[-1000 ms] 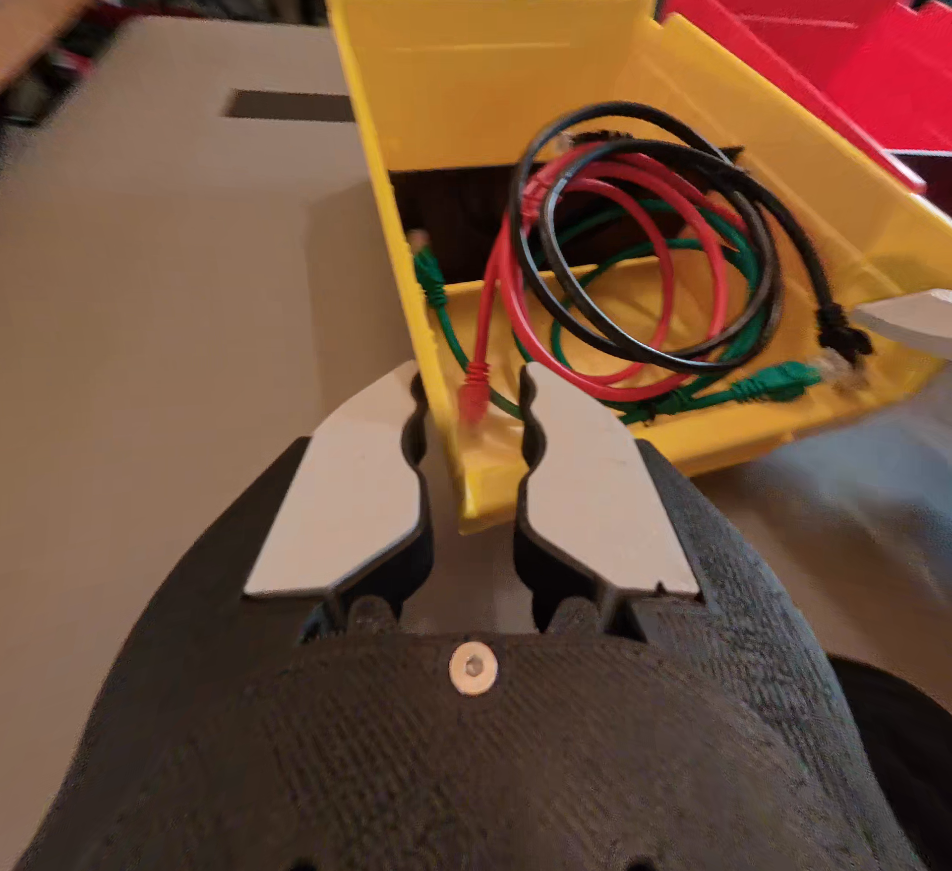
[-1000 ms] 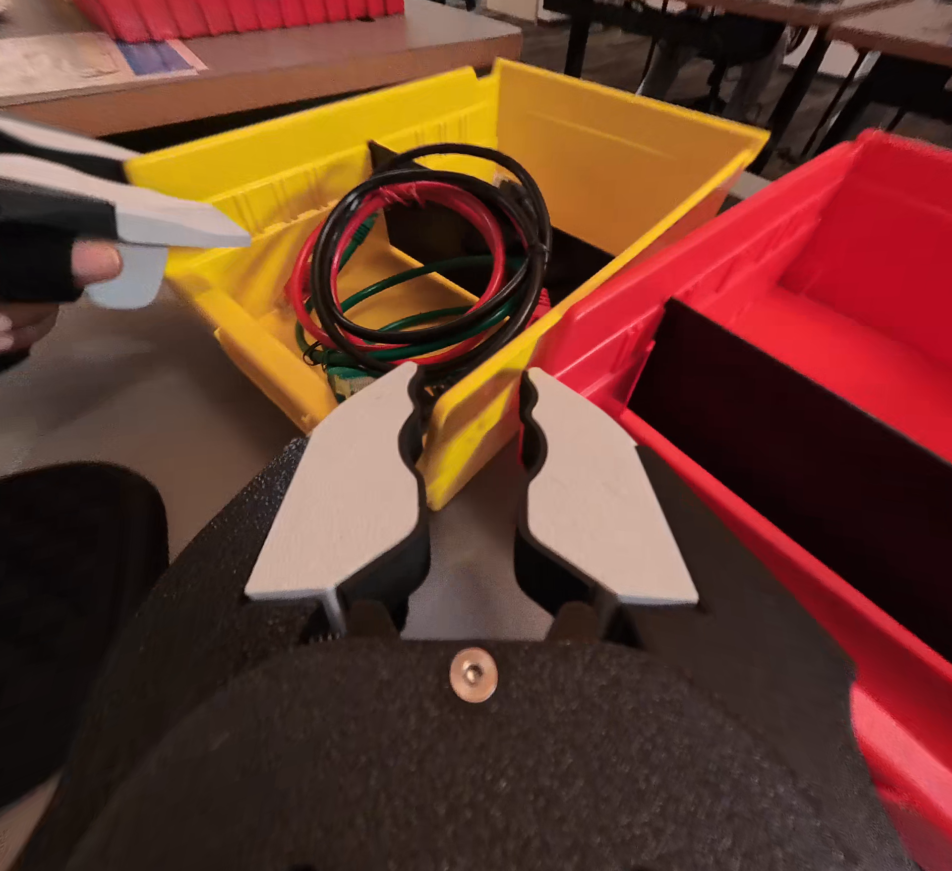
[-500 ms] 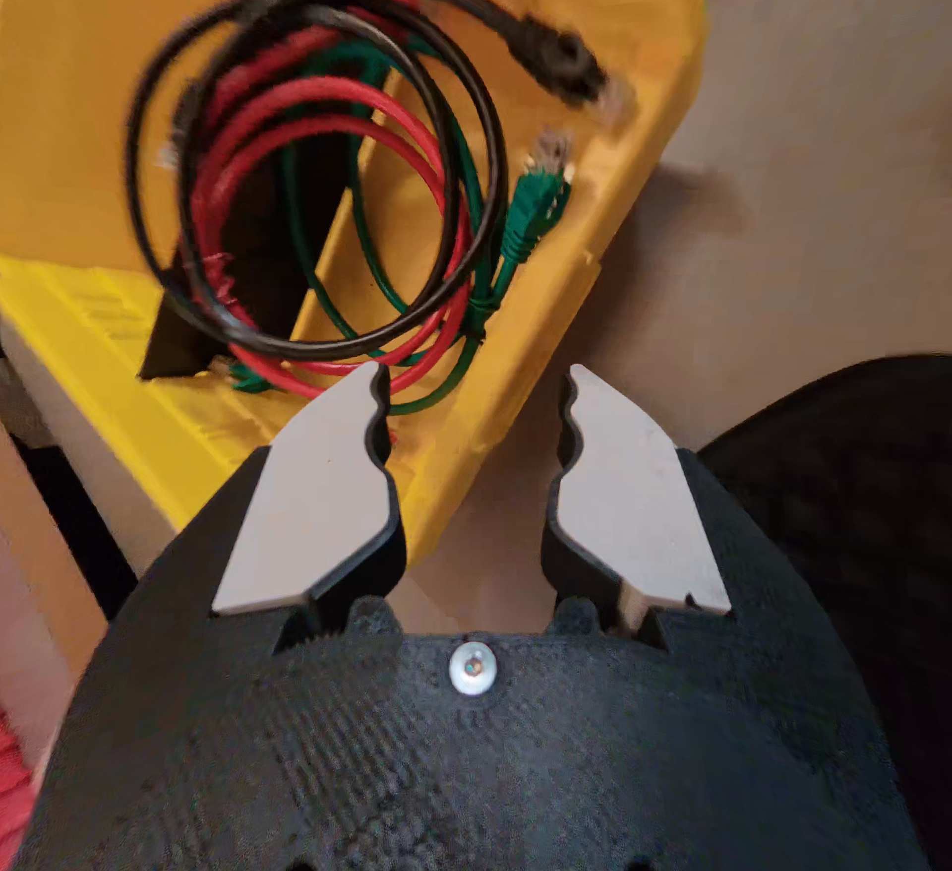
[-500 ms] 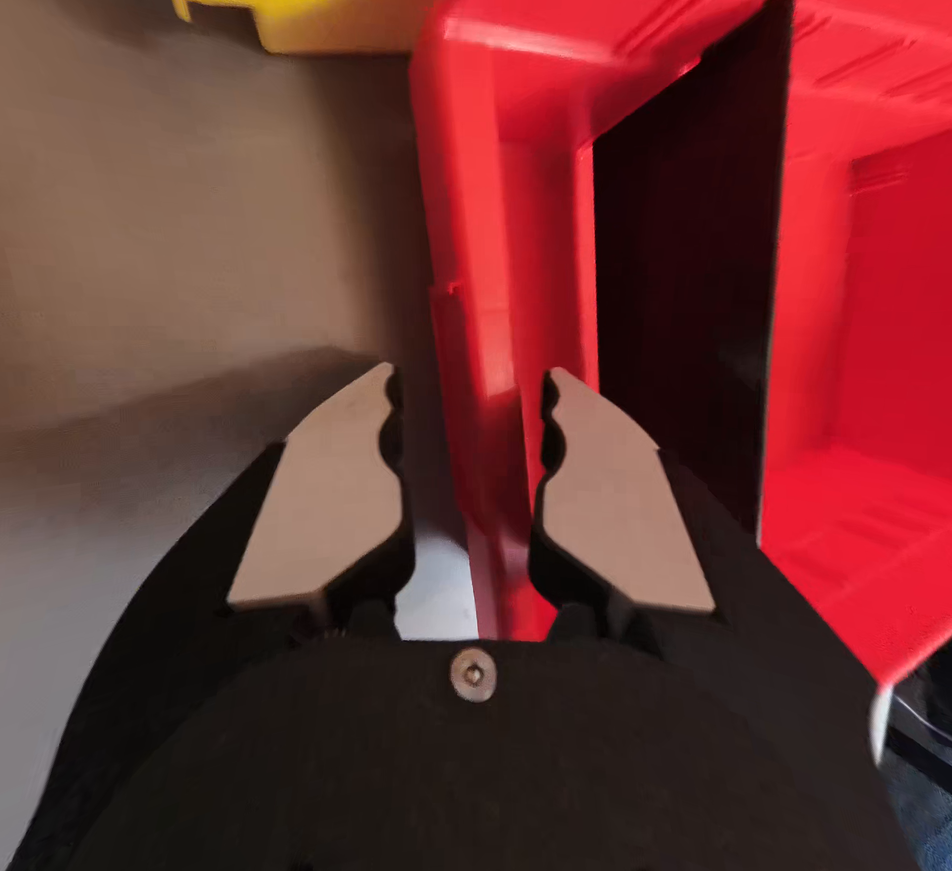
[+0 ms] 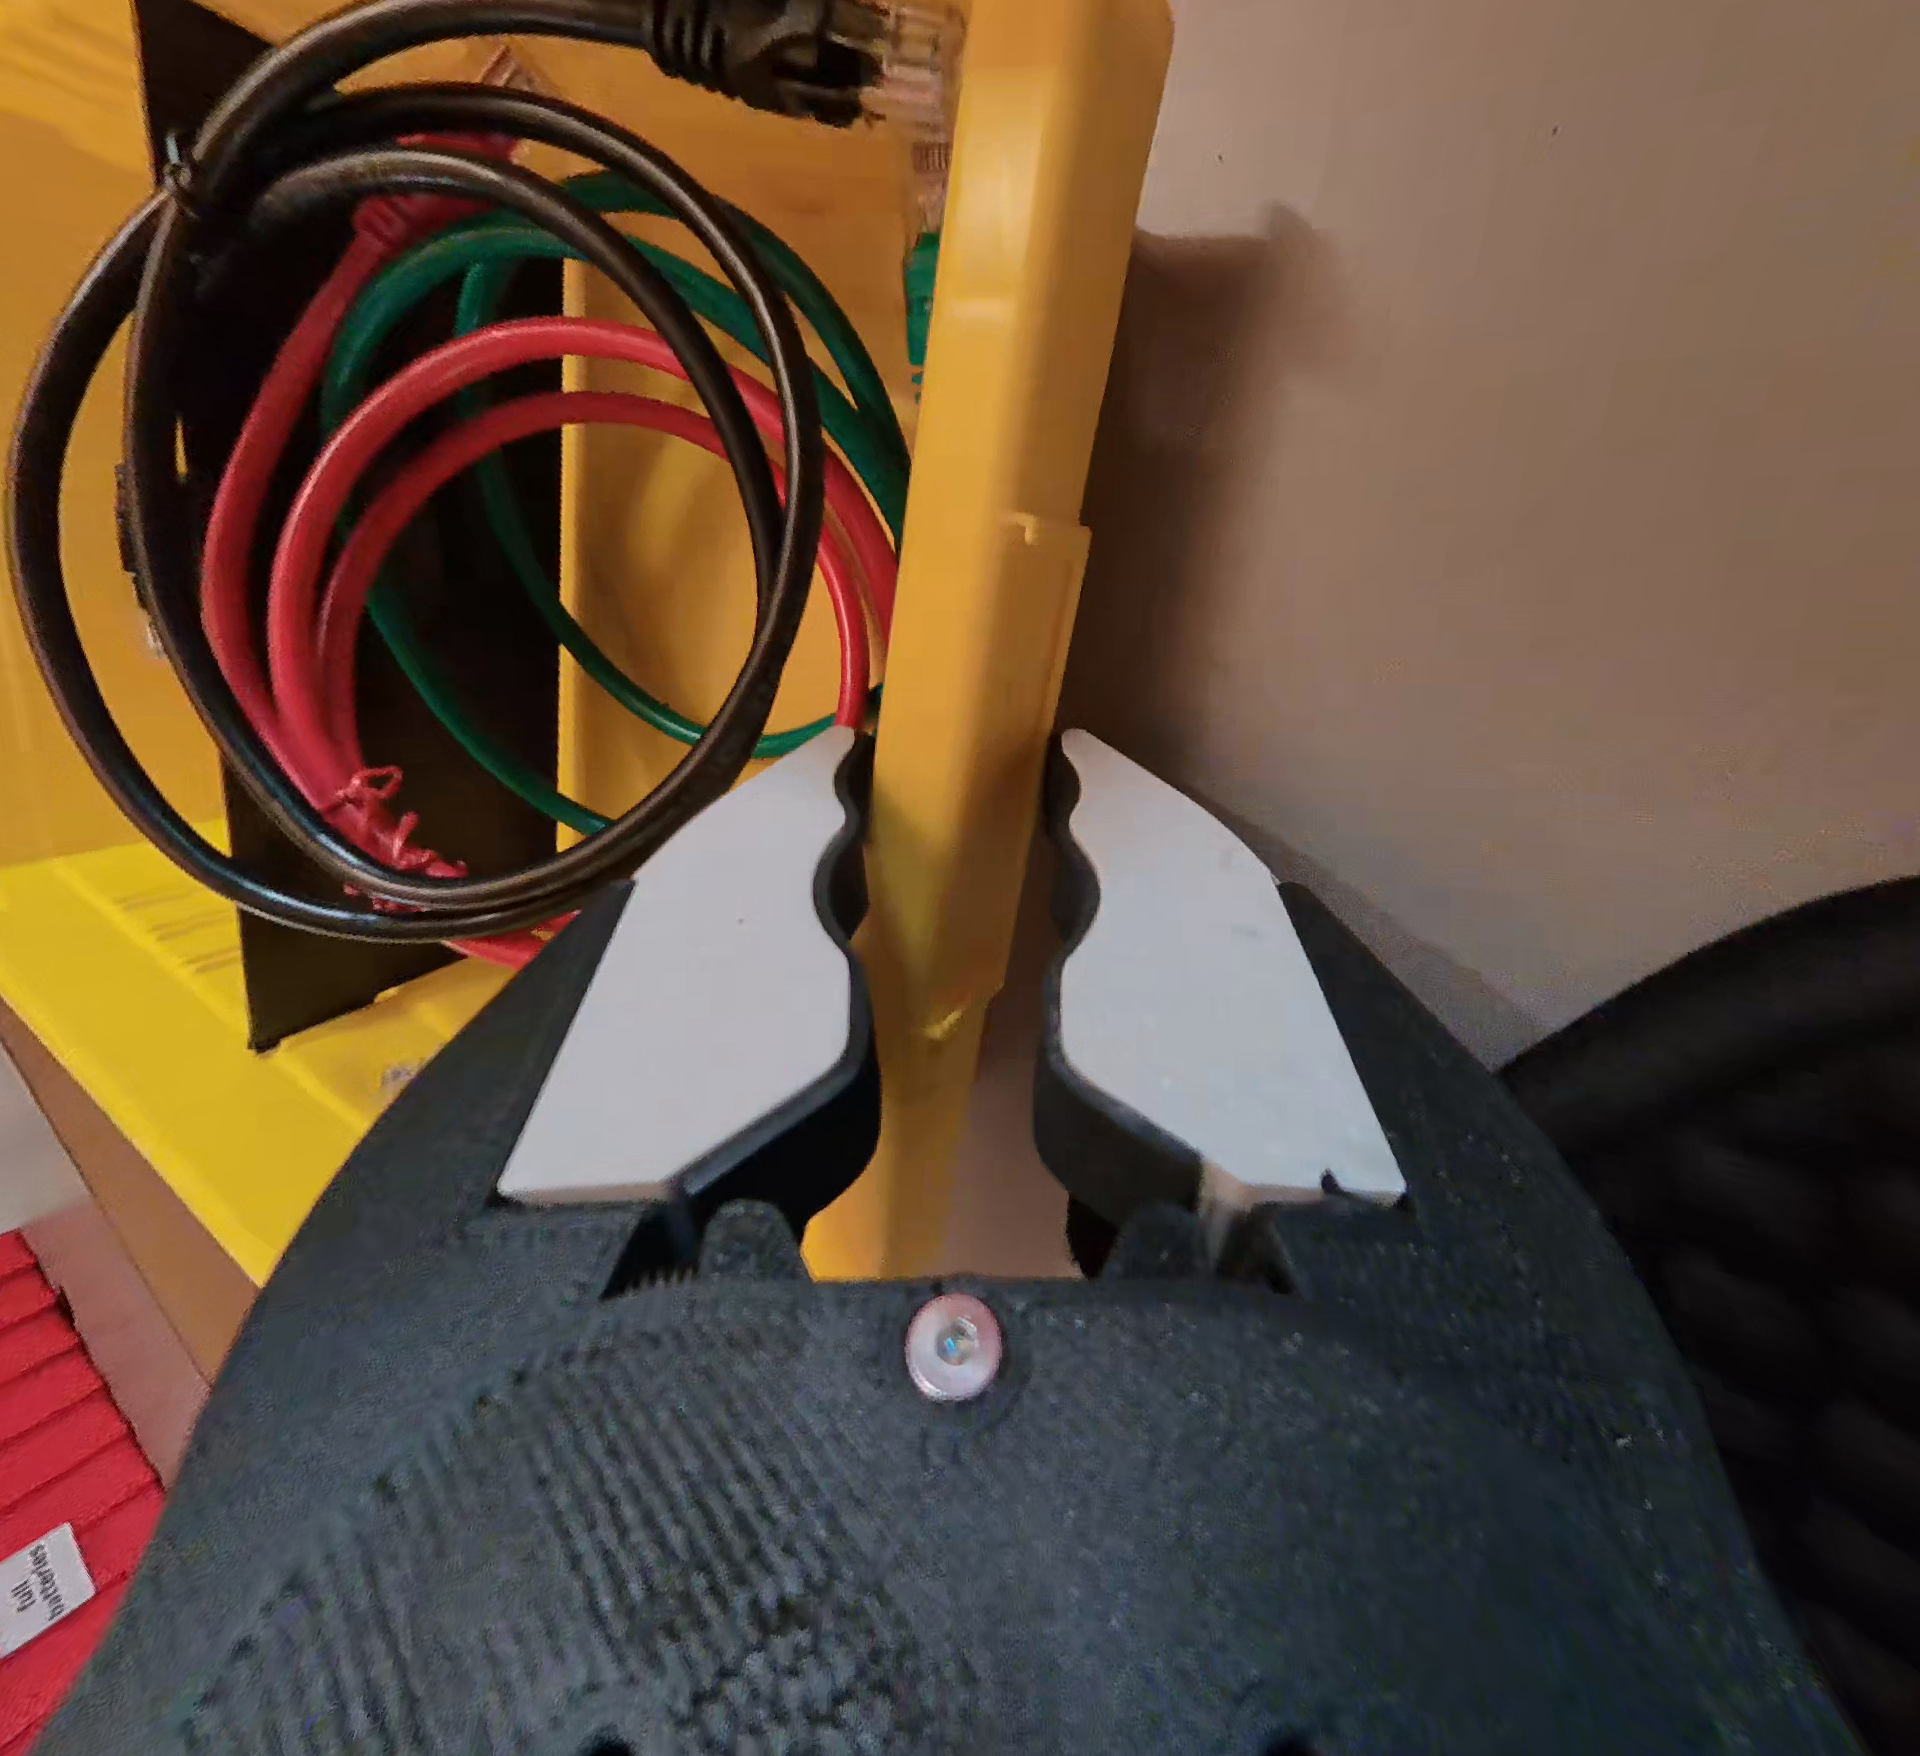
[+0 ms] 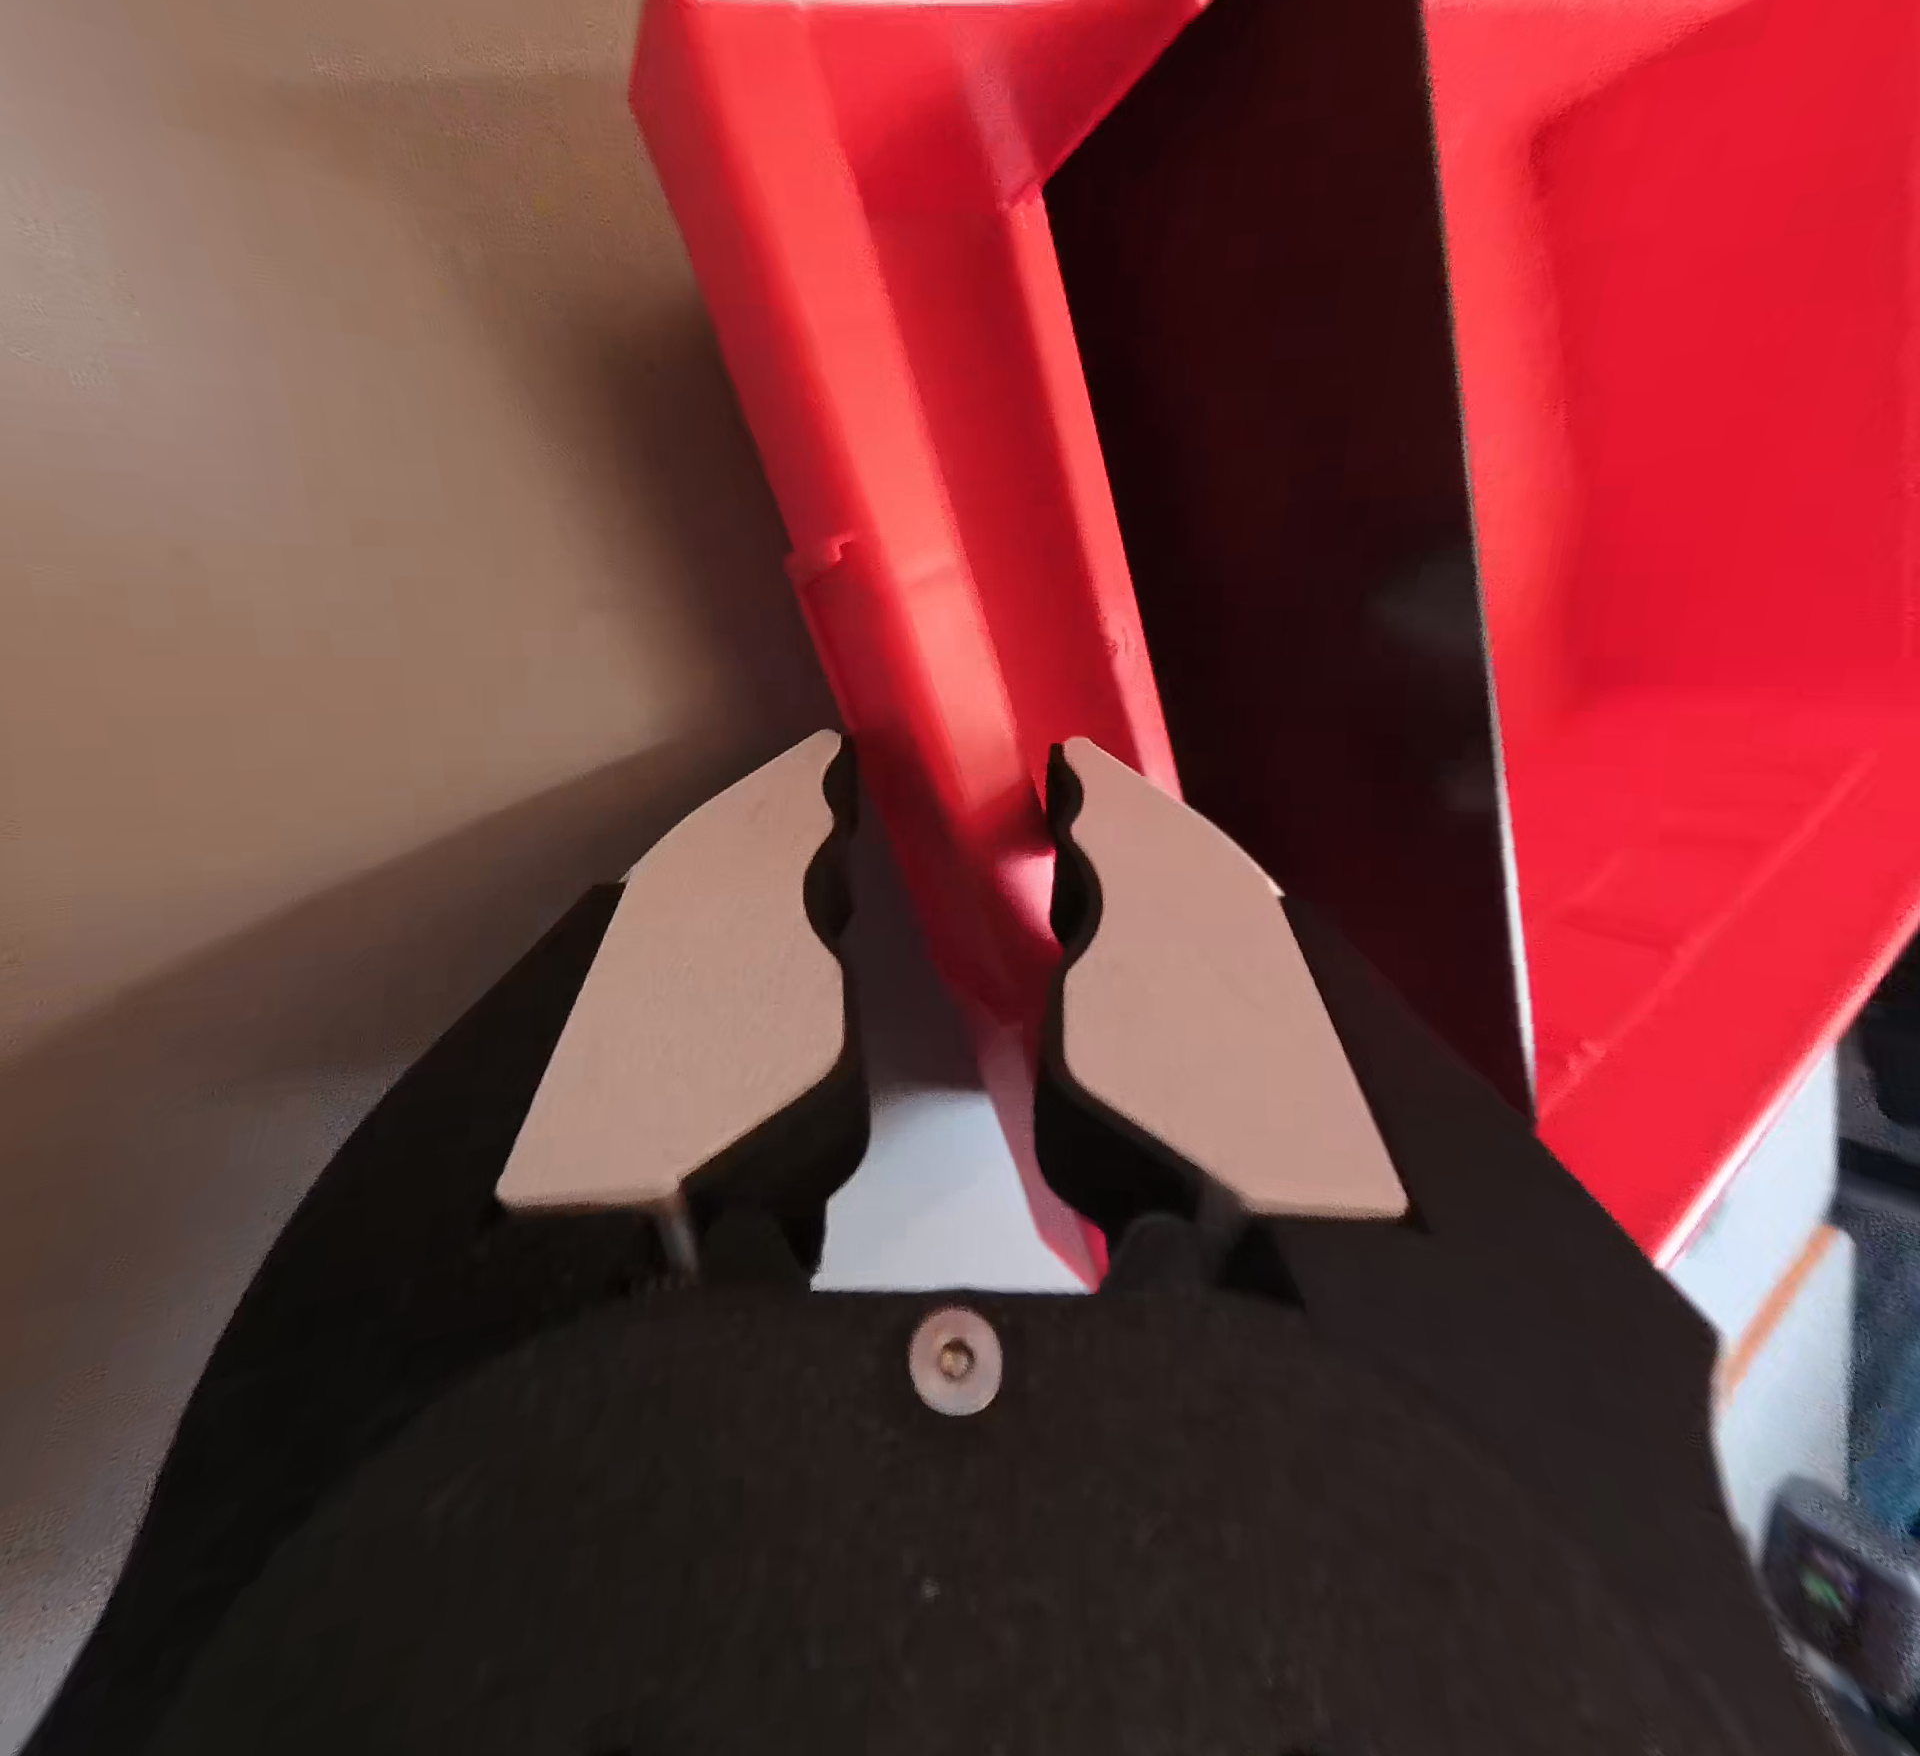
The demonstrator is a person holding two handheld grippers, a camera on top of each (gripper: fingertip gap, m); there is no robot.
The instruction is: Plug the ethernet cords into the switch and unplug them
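Black, red and green ethernet cords lie coiled together in a yellow bin, against a black divider. The black cord's plug rests by the bin's wall. My left gripper is closed on that wall, one finger inside and one outside. My right gripper is closed the same way on the wall of an empty red bin, which has a black divider. No switch is in view.
Both bins sit on a tan tabletop. A red crate with a white label shows at the lower left of the left wrist view. A black textured shape lies at its right edge. One gripper's finger ends stand about 35 centimetres off the other's. My right tips are about 35 centimetres from the black textured shape, my left tips only 11 centimetres.
Both grippers turned and moved onto the bin walls. The left went from beside the yellow bin's corner to straddling its wall, the right onto the red bin's wall. Both narrowed after opening wider.
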